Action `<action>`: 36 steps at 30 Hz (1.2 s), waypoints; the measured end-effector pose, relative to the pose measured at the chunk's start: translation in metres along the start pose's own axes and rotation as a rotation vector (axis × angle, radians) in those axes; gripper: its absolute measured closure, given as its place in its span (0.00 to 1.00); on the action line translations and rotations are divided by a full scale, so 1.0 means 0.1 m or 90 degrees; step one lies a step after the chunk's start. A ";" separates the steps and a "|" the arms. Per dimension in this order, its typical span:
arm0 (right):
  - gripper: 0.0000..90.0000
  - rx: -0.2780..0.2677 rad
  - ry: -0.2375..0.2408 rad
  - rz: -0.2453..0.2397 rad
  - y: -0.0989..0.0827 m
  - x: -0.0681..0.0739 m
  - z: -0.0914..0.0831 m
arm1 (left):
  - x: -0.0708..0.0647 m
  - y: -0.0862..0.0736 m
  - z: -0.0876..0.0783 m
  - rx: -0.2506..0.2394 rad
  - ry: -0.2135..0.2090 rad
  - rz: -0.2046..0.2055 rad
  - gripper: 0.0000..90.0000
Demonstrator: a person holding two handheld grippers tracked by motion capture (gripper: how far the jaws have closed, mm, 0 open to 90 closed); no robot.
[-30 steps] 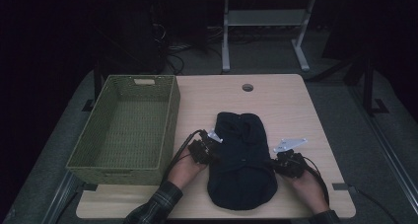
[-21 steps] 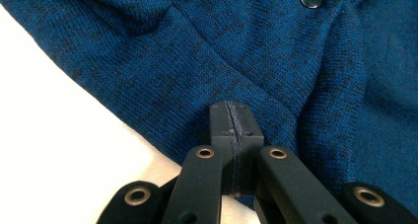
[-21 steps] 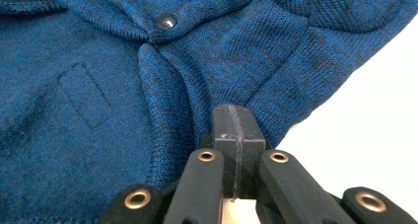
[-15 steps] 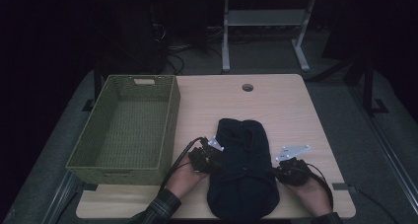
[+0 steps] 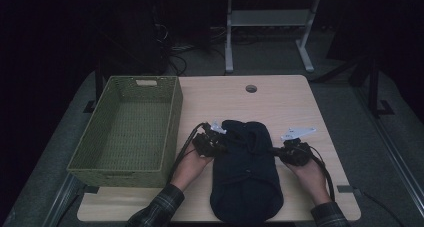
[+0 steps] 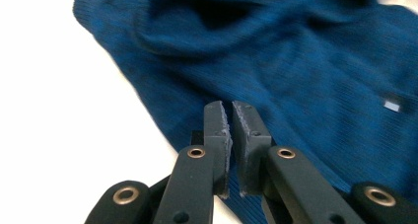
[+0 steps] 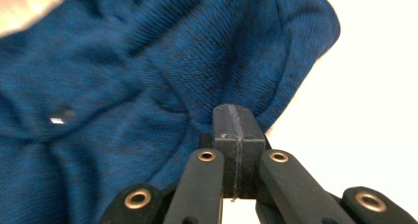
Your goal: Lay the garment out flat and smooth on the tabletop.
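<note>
Folding the blue sweater [image 5: 245, 172]: left hand-held gripper [image 5: 216, 148] barely parted, right hand-held gripper [image 5: 278, 150] closed, both empty; next, grip the edges

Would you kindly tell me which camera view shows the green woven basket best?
The high view: the green woven basket sits whole at the table's left edge, seen from above. The two gripper views look at the blue knit garment instead.
</note>
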State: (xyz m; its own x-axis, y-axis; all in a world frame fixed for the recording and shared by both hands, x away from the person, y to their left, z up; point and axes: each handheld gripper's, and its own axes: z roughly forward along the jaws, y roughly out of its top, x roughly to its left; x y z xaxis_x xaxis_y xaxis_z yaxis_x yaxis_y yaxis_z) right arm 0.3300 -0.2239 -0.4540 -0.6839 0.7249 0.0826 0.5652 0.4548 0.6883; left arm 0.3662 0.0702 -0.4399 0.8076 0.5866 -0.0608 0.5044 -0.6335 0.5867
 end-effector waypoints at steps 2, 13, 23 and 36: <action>1.00 0.013 0.002 0.009 -0.01 -0.03 0.08 | 0.04 0.00 0.08 0.007 0.008 0.000 0.95; 1.00 0.053 -0.041 -0.027 0.04 0.00 0.15 | 0.04 -0.08 0.11 0.016 0.023 0.006 1.00; 1.00 0.065 -0.037 -0.018 -0.04 0.00 0.06 | 0.02 -0.16 0.04 0.025 0.004 -0.002 1.00; 1.00 0.070 -0.008 -0.019 -0.12 0.04 -0.02 | -0.11 -0.21 0.00 0.035 -0.004 0.012 1.00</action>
State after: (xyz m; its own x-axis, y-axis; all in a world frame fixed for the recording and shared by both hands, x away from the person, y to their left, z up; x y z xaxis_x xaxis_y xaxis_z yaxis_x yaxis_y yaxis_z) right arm 0.3196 -0.2274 -0.4600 -0.6954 0.7166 0.0536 0.5927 0.5297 0.6067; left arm 0.3465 0.0767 -0.4514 0.8195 0.5704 -0.0554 0.5044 -0.6718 0.5424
